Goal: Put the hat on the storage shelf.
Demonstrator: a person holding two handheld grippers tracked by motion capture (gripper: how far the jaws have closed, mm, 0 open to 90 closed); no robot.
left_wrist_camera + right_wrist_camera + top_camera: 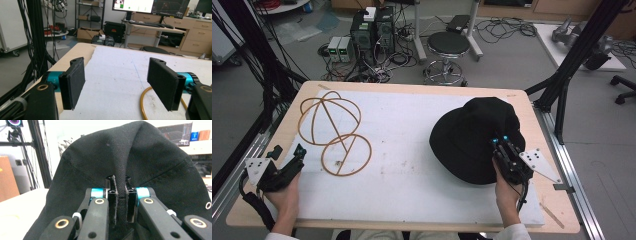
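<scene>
Lying on the right half of the white mat (412,150), a black bucket hat (472,135) is being catalogued as the item in hand. Its crown is being shown toward the table's far right corner, its brim spreading toward the near left, so the long axis is running diagonally from the near-left brim edge to the far-right crown. The hat is being pinched at its near right brim by the right gripper (501,141), which is coming in from the near edge. In the right gripper view, a raised fold of the black fabric (120,182) is being clamped between the two jaws, which are being held tight together on it; the cloth is rising steeply from the pinch, and a metal eyelet (208,205) is being shown at the right edge.

At the near left corner of the wooden table (412,86), the left gripper (287,151) is being held low, well apart from the hat. Its jaws are being kept wide apart with nothing between them. A brown wire frame (334,130) of joined hoops is lying on the mat's left half, just beyond that gripper; a curve of it (143,100) is being seen beside the right-hand jaw in the left gripper view.
</scene>
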